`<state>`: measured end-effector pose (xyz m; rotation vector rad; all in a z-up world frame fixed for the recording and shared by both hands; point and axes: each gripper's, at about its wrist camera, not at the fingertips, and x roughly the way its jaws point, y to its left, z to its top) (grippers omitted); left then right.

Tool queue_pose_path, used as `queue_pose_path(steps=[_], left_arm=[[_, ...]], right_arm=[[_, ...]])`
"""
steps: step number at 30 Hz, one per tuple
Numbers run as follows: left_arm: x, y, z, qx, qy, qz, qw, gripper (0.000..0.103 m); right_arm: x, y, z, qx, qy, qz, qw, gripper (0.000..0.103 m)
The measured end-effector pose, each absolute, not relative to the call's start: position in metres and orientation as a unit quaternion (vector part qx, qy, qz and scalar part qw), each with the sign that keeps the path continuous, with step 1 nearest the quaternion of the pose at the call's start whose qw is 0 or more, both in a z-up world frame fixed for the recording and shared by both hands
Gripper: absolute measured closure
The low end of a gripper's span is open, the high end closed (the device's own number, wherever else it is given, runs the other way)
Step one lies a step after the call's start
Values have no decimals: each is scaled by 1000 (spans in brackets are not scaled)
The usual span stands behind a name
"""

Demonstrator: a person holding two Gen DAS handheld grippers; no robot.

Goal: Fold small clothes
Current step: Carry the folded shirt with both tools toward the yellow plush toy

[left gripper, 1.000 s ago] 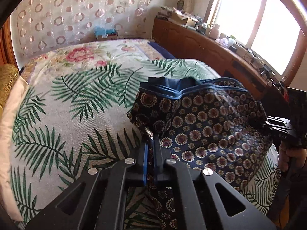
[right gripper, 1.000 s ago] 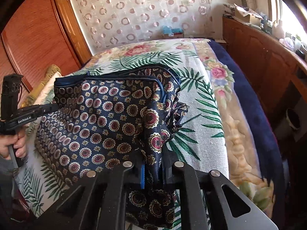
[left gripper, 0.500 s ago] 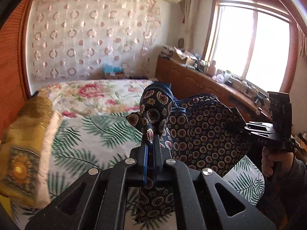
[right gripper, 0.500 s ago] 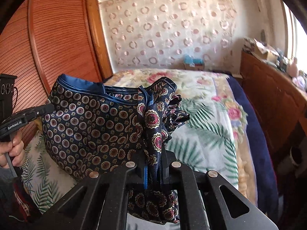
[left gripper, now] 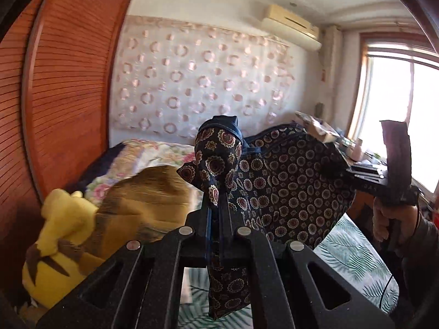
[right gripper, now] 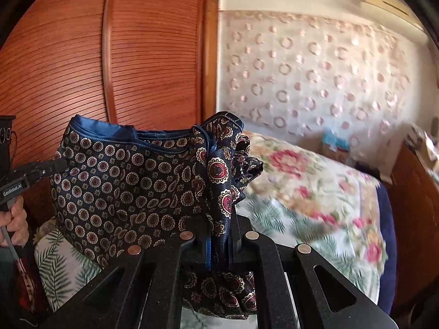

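A navy patterned garment (left gripper: 290, 189) with a blue waistband hangs in the air, stretched between my two grippers above the bed. My left gripper (left gripper: 215, 213) is shut on one bunched corner of it. My right gripper (right gripper: 221, 235) is shut on the other bunched corner, with cloth (right gripper: 129, 181) spreading left toward the left gripper (right gripper: 41, 170). In the left wrist view the right gripper (left gripper: 365, 178) shows at the garment's far edge, held by a hand.
The bed (right gripper: 315, 192) with floral and fern-print cover lies below. A yellow plush toy (left gripper: 60, 241) and a gold pillow (left gripper: 145, 192) sit at its left. A wooden slatted wardrobe (right gripper: 123, 54) stands left, a wooden cabinet (right gripper: 414, 200) and window (left gripper: 397, 126) right.
Both grippers have lifted the garment off the bed and tilted upward; the cloth now hangs clear in the air between them.
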<state>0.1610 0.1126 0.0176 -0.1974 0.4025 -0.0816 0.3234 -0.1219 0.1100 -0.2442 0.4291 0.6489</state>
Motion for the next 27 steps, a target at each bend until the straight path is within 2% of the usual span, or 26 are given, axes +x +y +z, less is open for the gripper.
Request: queue_pose_path(steps=[6,14,23,25,27], left_arm=[[170,161,-19,-146,216,25,965,98],[157,192,-62,-190,244,73,948,98],[143,192,-75,-196,249,92,944,98],[143,193,-74,-198,249,95,943,98],[143,195,-73,-204,246,100,942,98]], right_arm=[[372,-33,115,-171,204,362,894,96],[421,71,95,-233,211,408,857,96],[483,87,86,-229,232,416,849,96],[495,88,79,-222,245,404,853,90],[506,106,72,-199,268,405,851,78]])
